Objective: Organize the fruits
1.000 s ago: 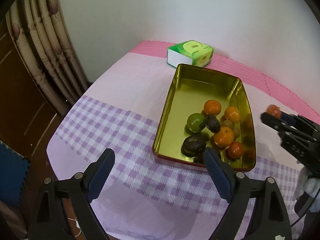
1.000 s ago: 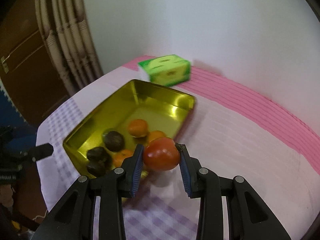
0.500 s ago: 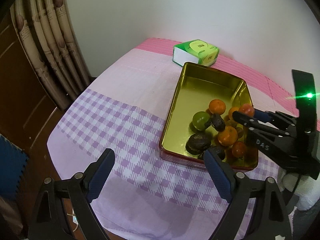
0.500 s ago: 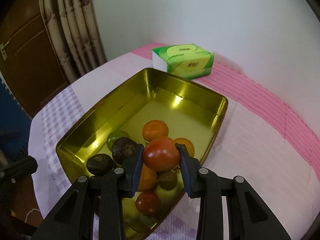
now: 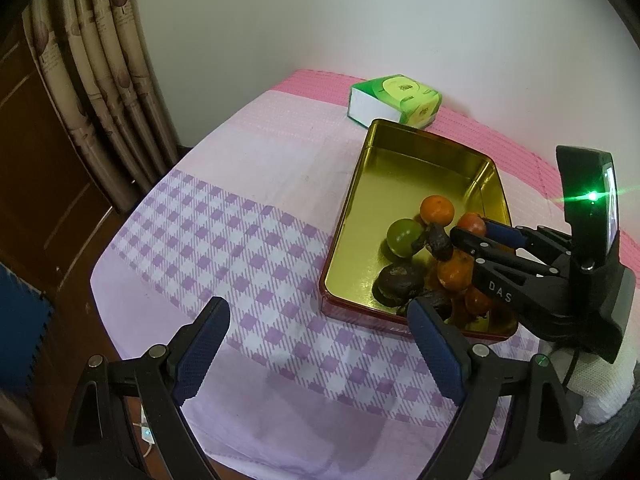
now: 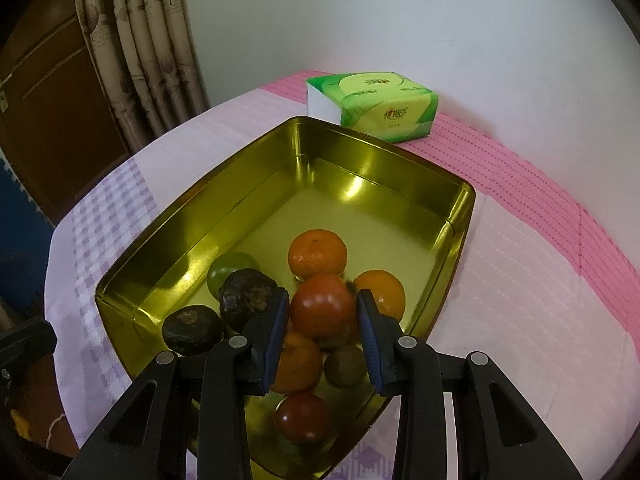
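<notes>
A round red tomato (image 6: pixel 322 305) is clamped by the right gripper (image 6: pixel 323 322) over the fruit in the gold rectangular tin (image 6: pixel 384 168). "DAS" is read only from the left view. The left gripper (image 5: pixel 318 346) is held wide, empty.

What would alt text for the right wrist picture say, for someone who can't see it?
A black claw grips a red tomato over a gold tin holding oranges, a green fruit and dark wrinkled fruits. The tin sits on a pink and lilac cloth, with a green tissue pack behind it.
</notes>
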